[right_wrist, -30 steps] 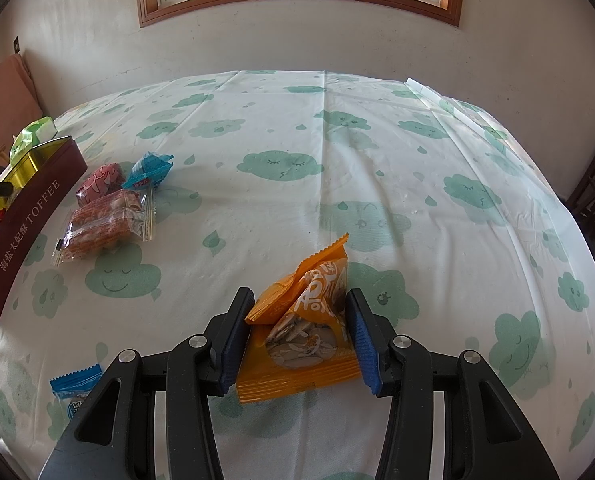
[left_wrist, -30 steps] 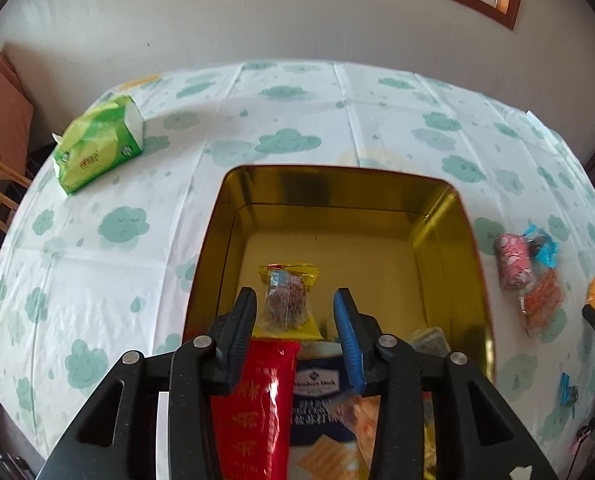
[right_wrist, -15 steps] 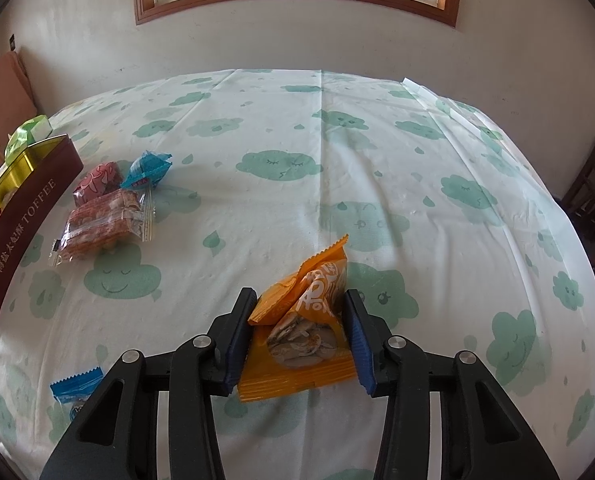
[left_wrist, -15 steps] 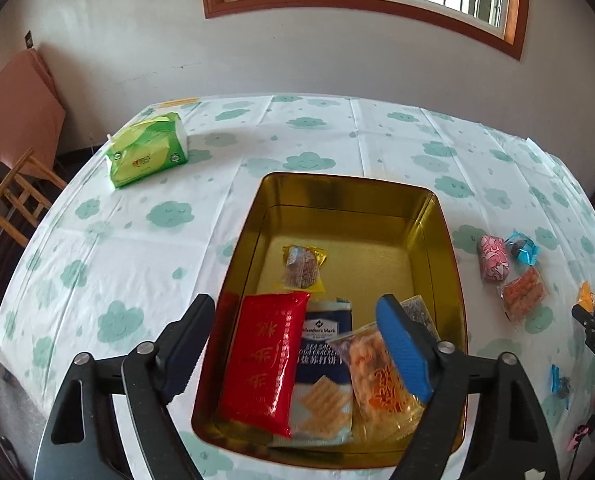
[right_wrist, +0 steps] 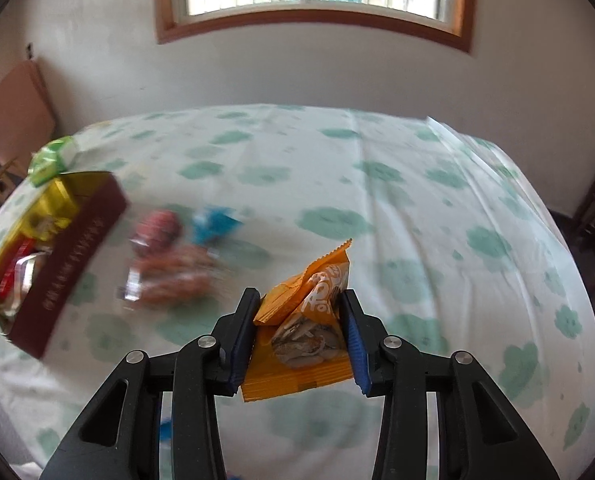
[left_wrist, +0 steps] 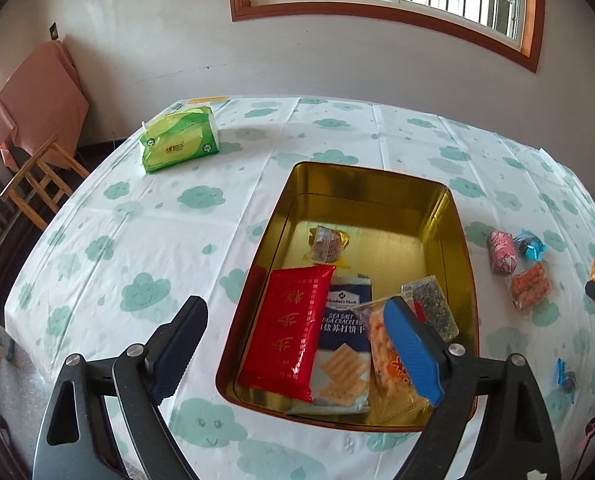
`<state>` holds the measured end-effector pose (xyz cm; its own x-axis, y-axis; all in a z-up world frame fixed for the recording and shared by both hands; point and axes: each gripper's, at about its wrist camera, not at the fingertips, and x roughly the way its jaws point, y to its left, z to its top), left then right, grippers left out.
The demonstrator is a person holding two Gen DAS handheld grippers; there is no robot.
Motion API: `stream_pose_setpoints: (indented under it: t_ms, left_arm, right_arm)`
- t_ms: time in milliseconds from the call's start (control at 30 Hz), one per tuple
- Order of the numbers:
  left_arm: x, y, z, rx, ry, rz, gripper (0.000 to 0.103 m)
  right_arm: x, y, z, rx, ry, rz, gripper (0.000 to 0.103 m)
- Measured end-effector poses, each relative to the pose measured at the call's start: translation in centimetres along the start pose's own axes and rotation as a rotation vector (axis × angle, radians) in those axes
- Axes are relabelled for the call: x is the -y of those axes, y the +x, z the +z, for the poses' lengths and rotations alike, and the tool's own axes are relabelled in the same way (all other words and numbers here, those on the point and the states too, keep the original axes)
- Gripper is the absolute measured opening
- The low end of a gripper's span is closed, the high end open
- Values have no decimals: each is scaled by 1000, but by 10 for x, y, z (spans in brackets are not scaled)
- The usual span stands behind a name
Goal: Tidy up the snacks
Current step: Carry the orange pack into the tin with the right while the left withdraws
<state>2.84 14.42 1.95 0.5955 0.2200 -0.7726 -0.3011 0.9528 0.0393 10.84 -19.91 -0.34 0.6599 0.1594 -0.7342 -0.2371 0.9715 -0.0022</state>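
Observation:
An open gold tin [left_wrist: 369, 178] sits on the cloud-print tablecloth. It holds a red packet [left_wrist: 293, 328], a blue cracker packet [left_wrist: 347, 320], a clear bag of orange snacks [left_wrist: 381, 344], a small yellow-wrapped sweet [left_wrist: 327, 242] and a greenish bar [left_wrist: 431, 304]. My left gripper [left_wrist: 295, 308] hovers above the tin's near end, its jaws opening wide with nothing gripped. My right gripper [right_wrist: 299, 300] is closing on an orange snack packet [right_wrist: 309, 320], pads pressing both sides, and the packet is lifted off the cloth. The tin's maroon wall [right_wrist: 69, 256] is to its left.
Loose snacks lie between tin and right gripper: a pink one [left_wrist: 502, 257], a blue one [left_wrist: 529, 242], an orange-red pack [left_wrist: 531, 286] and a small blue wrapper [left_wrist: 565, 376]. A green tissue pack [left_wrist: 179, 142] lies far left. A wooden chair [left_wrist: 37, 184] stands beyond the table's left edge.
My left gripper let go of the small yellow-wrapped sweet inside the tin, opened wide, and pulled back and up. My right gripper tightened on the orange packet and rose from the cloth.

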Motion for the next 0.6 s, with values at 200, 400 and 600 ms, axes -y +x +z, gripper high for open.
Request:
stream_pose_setpoints:
  t_ms: [200, 400, 600]
  left_arm:
    - [-2, 0, -6, -1, -11, -8, 92]
    - [-10, 2, -11, -10, -26, 10, 93]
    - [-23, -1, -9, -9, -64, 27, 94]
  right_arm:
    - [-57, -5, 14, 31, -80, 110, 42]
    - [-109, -3, 30, 41, -135, 211, 42]
    - [-155, 1, 47, 51, -179, 282, 42]
